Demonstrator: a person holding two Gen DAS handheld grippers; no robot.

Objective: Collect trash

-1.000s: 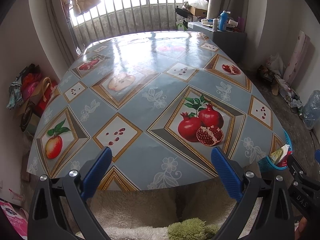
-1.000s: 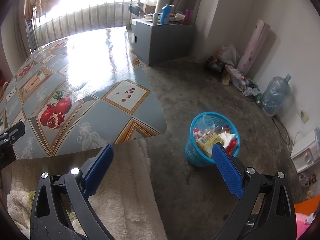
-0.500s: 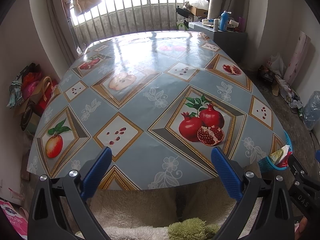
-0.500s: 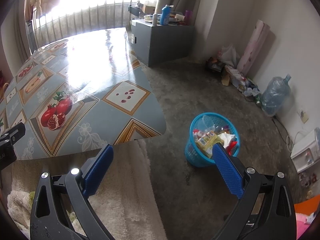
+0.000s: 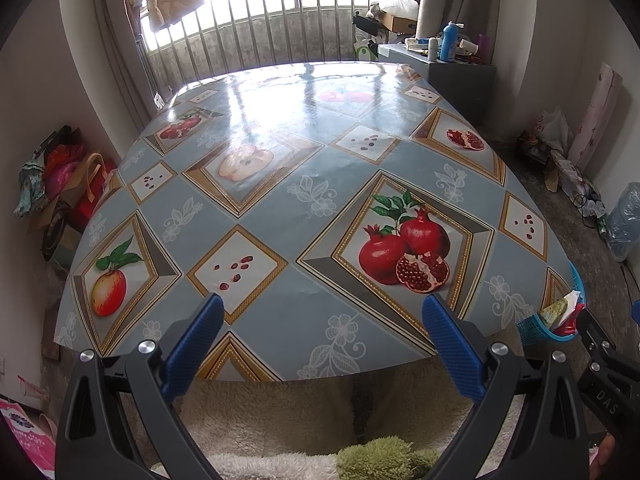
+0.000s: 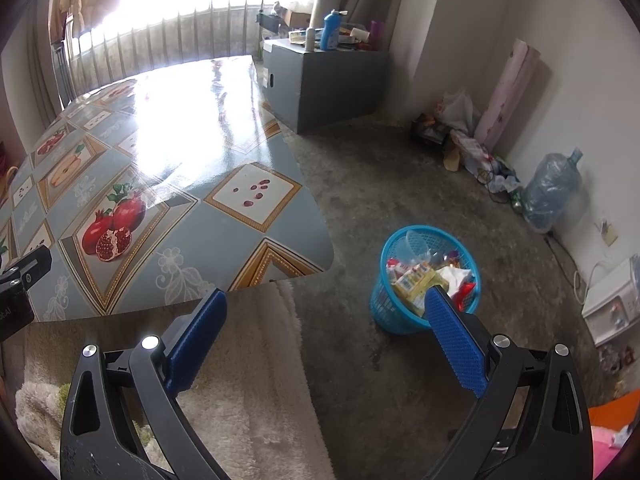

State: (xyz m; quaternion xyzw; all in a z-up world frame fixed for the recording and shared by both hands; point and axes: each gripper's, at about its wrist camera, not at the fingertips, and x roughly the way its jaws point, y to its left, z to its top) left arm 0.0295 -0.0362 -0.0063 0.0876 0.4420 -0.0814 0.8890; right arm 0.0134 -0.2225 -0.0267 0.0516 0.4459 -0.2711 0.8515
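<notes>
A blue mesh waste basket [image 6: 400,312] stands on the concrete floor right of the table, filled with wrappers and packets [image 6: 416,278]. Its rim also shows in the left wrist view [image 5: 536,326] past the table's right corner. My left gripper [image 5: 320,340] is open and empty, held over the near edge of the table [image 5: 280,200]. My right gripper [image 6: 326,332] is open and empty, held above the floor between the table corner and the basket. No loose trash shows on the tabletop.
The table [image 6: 168,184] has a glossy fruit-print cloth. A grey cabinet [image 6: 324,84] with bottles stands at the back. A water jug [image 6: 550,190] and floor clutter [image 6: 468,148] line the right wall. Bags [image 5: 60,184] sit left of the table.
</notes>
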